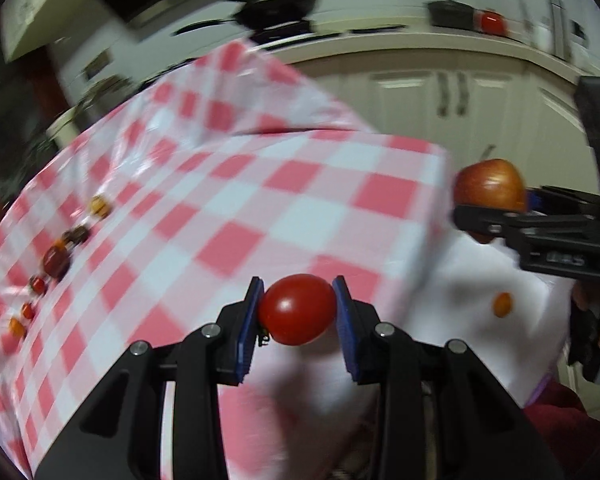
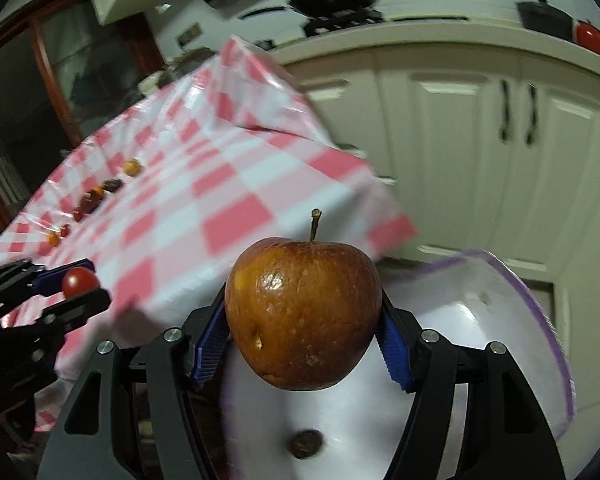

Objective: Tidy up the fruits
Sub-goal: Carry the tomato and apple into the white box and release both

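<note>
Blurred small fruits (image 1: pixel 56 260) line the checkered tablecloth (image 1: pixel 260 200), kinds indistinct.

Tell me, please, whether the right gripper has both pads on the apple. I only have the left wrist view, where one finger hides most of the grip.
Observer: Yes. In the right wrist view, the right gripper is shut on the apple, with a blue pad against each side.
Operator: Thank you. Is the apple upright?
Observer: Its stem points straight up.
Operator: And what lies under it?
Observer: A white bowl with a purple rim. One small dark round piece lies in it.
</note>
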`<state>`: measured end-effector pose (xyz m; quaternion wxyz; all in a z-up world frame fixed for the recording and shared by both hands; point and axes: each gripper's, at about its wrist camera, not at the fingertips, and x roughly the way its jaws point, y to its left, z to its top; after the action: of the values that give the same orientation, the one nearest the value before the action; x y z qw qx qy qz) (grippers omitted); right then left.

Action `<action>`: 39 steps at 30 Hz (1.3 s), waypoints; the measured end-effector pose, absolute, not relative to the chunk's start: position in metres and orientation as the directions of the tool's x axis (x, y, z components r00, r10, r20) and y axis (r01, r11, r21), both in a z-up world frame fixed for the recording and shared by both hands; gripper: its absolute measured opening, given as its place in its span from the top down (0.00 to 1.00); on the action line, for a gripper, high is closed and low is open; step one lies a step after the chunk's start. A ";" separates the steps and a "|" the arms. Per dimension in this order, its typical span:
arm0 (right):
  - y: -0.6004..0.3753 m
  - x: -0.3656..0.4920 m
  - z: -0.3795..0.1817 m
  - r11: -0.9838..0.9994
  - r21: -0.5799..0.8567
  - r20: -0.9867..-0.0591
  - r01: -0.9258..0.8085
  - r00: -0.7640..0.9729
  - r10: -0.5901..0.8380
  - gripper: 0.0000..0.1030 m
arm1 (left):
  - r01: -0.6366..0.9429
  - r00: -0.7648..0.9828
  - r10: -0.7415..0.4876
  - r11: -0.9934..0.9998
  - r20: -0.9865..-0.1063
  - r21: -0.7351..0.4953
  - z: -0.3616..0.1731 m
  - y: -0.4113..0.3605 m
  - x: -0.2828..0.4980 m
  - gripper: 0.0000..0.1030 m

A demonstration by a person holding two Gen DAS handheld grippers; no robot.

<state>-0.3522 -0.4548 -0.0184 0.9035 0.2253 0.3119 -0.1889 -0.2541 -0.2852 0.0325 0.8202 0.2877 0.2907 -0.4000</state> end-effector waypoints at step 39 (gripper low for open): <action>-0.543 -0.306 -0.196 0.840 0.017 -0.983 0.543 0.162 -0.085 0.28 | 0.987 0.088 -0.177 0.148 -0.980 0.062 -0.171 -0.438 -0.297 0.37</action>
<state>-0.3062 -0.5425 -0.1962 0.7391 0.1871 0.6112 -0.2126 -0.2972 -0.4381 -0.1708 0.5967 0.4336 0.4670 -0.4876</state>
